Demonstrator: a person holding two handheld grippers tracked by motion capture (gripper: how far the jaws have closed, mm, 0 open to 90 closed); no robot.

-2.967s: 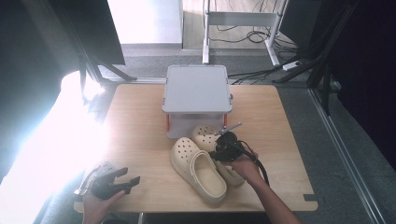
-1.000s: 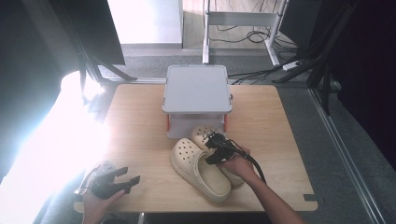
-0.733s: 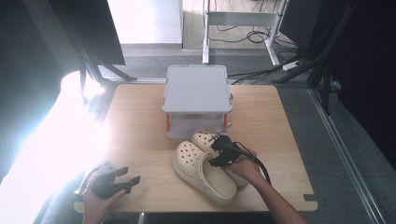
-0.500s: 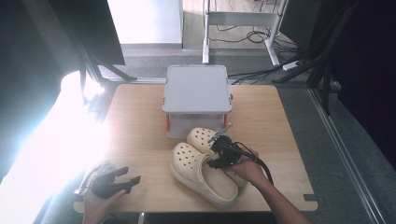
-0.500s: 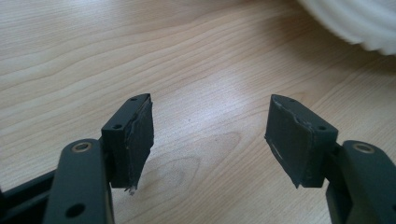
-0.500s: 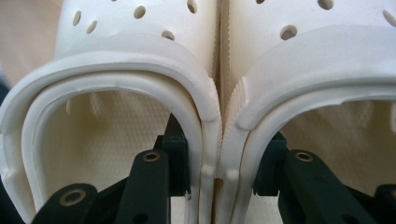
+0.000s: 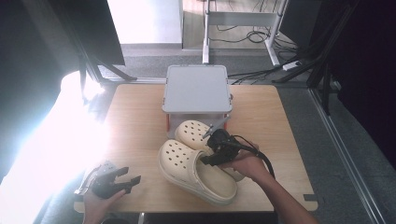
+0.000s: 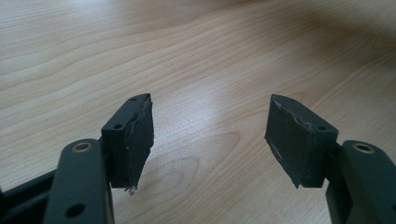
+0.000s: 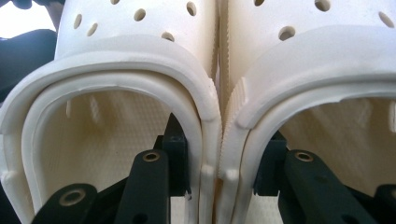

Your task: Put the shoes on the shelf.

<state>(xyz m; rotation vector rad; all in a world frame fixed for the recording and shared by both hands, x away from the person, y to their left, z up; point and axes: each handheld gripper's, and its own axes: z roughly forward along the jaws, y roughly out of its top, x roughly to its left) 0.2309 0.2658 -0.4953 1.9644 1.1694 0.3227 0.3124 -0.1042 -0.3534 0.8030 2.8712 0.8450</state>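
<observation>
Pinching the touching inner walls of two cream clogs together, the right claw appears mid-carry, needing a level lift, while the left claw rests wide apart, holding nothing, on the tabletop.

High view: strong light enters from the left of the frame and burns out to white across the lower left, washing over the left edge of the wooden table. A bright window patch sits at upper centre. The right side and upper left corner are very dark, with detail lost. The picture is soft overall, and straight edges bow near the borders.

Left gripper view: even, moderate light, with a pale sheen on the wood at centre and a dim shadow at upper right.

Right gripper view: bright, diffuse, with a blown white patch at upper left.
</observation>
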